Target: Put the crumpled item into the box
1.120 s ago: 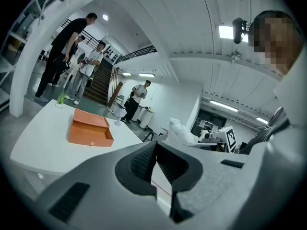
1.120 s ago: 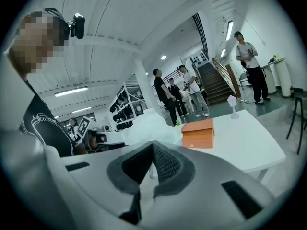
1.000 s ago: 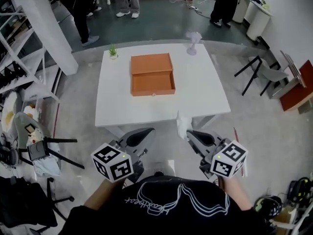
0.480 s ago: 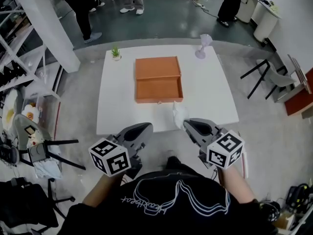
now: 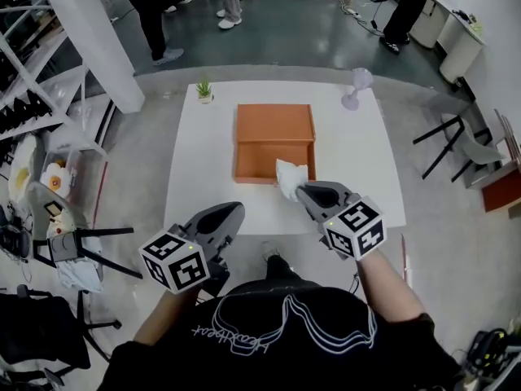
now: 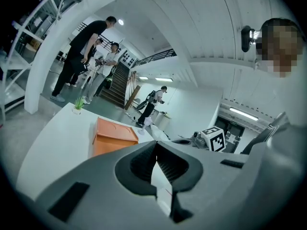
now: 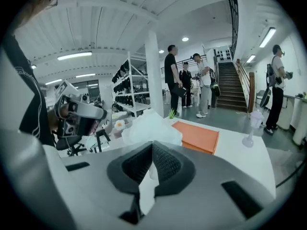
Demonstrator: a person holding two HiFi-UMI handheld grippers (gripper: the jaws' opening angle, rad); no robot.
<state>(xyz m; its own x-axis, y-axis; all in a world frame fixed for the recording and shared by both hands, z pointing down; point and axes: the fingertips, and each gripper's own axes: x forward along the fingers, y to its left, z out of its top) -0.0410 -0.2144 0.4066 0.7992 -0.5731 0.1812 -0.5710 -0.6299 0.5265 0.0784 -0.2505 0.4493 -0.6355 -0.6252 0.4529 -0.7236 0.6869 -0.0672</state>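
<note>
An open orange box (image 5: 274, 141) lies in the middle of the white table (image 5: 199, 169). My right gripper (image 5: 299, 189) is shut on a white crumpled paper (image 5: 290, 176), which hangs over the box's near edge. In the right gripper view the crumpled paper (image 7: 151, 127) bulges just beyond the closed jaws, with the box (image 7: 196, 137) behind it. My left gripper (image 5: 234, 210) is shut with nothing in it and hovers at the table's near edge, left of the box. From the left gripper view the box (image 6: 114, 134) lies ahead and to the left.
A small potted plant (image 5: 204, 90) stands at the table's far left and a lilac stemmed object (image 5: 356, 88) at its far right. A folding chair (image 5: 456, 141) is on the right, a white pillar (image 5: 89, 39) and shelves on the left. People stand beyond the table.
My right gripper has carried the crumpled paper forward from the table's near edge to the box's near edge. The left gripper has come forward a little, still shut.
</note>
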